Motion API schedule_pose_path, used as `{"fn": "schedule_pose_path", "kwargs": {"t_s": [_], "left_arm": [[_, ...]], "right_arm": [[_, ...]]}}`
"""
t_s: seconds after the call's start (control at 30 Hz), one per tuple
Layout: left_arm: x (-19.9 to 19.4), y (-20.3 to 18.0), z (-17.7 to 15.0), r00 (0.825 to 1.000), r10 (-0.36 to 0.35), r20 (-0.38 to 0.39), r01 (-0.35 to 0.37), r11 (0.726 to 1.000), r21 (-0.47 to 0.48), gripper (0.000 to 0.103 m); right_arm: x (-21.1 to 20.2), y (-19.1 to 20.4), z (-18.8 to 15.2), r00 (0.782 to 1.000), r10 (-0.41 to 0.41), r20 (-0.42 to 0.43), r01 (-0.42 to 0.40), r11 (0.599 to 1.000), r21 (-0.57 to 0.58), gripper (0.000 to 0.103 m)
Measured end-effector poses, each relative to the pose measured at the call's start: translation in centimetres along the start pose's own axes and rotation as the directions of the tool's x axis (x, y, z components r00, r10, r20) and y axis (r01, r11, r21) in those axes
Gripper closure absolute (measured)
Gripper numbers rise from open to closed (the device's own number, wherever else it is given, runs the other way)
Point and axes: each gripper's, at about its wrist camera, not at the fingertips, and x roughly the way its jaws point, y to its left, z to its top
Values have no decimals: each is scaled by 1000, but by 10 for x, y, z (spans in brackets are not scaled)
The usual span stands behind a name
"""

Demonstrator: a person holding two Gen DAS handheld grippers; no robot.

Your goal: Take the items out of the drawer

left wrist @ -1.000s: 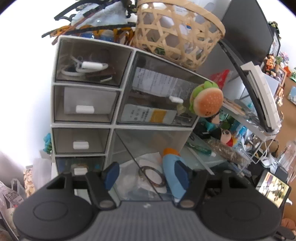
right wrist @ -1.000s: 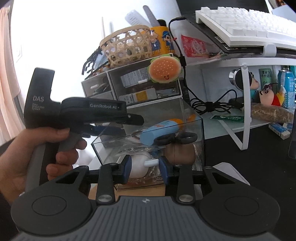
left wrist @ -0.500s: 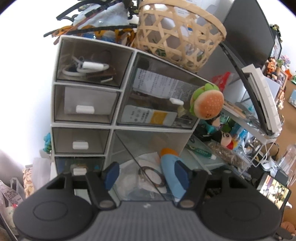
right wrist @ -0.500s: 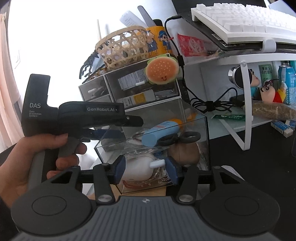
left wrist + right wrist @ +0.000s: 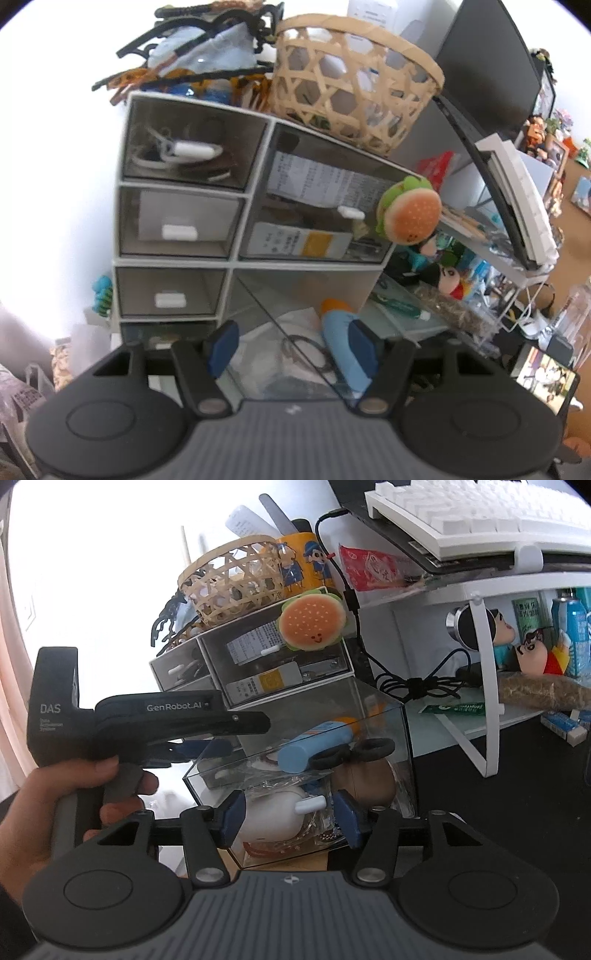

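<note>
A clear drawer (image 5: 400, 760) stands pulled out from the bottom right of a white organiser (image 5: 236, 263). It holds a blue tube with an orange cap (image 5: 314, 740), black scissors (image 5: 351, 751), a brown object and white packets. My right gripper (image 5: 291, 818) is open, its jaws either side of the drawer's white handle (image 5: 310, 804) without touching it. My left gripper (image 5: 293, 345) is open and empty above the drawer, over the blue tube (image 5: 341, 345); it also shows in the right wrist view (image 5: 207, 747).
A woven basket (image 5: 354, 83) and hair bands sit on top of the organiser. A burger plush (image 5: 408, 216) hangs on the upper right drawer. A white shelf (image 5: 480, 590) with a keyboard, dolls and cans stands to the right.
My right gripper has opened off the drawer handle and drawn back a little. The left gripper has stayed open over the drawer, shifting slightly.
</note>
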Motion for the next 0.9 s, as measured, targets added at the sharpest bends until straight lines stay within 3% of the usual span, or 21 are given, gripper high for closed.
{"fn": "schedule_pose_path", "kwargs": {"t_s": [0.33, 0.67, 0.9], "left_arm": [[14, -8, -4, 1000, -6, -1, 6, 1000, -19, 35], [11, -14, -8, 999, -40, 4, 40, 999, -31, 35], [13, -31, -7, 998, -57, 12, 58, 997, -41, 32]], "right_arm": [[1, 13, -2, 998, -29, -47, 27, 999, -39, 46], [1, 21, -6, 996, -93, 6, 93, 991, -100, 46], [1, 15, -5, 998, -63, -5, 63, 996, -69, 47]]}}
